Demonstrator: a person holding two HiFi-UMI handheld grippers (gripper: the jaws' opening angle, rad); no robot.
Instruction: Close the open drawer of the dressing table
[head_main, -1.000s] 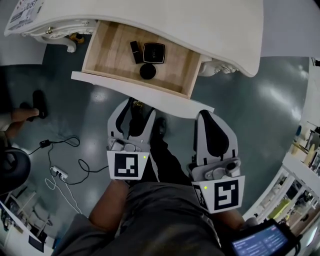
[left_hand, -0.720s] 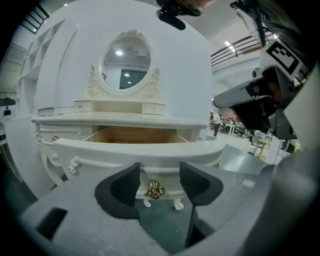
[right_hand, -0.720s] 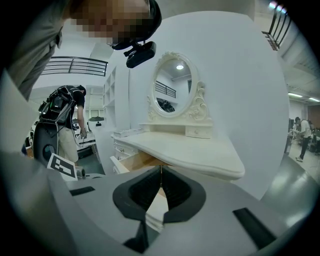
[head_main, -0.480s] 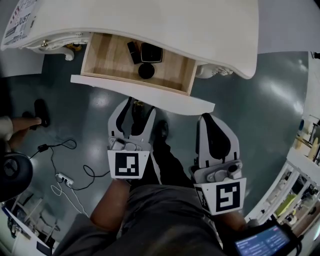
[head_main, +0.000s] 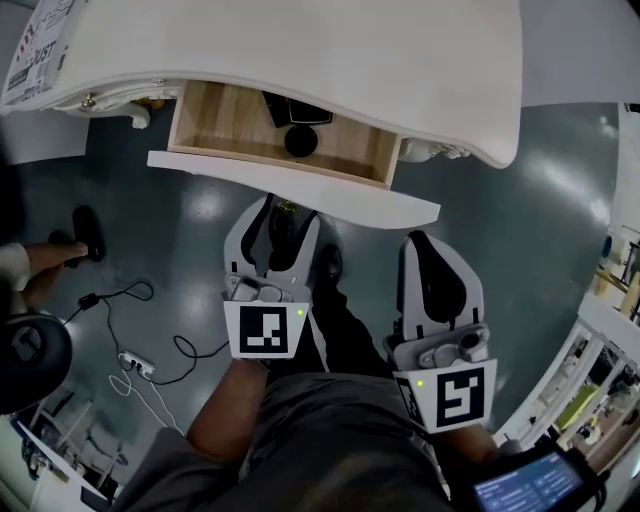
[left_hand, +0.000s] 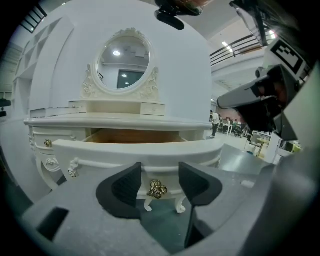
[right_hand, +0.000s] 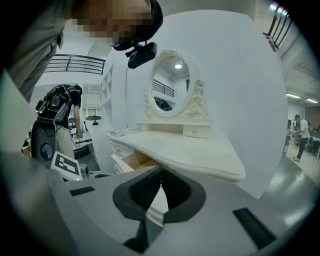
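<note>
Open drawer (head_main: 300, 188) at upper centre, just above both grippers. Left gripper (head_main: 278, 214) jaws apart, framing its gold handle (left_hand: 157, 189); right gripper (head_main: 428, 245) closed, empty.

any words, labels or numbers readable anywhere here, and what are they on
"UST": seemingly the end of a larger word on the printed sheet at the left end of the dressing table; its smaller print is too small to read.
Screen at bottom right: lines of text, too blurred to read.
Cubes on the left gripper and right gripper: square marker patterns only, no words.
Both gripper views: no readable text.
</note>
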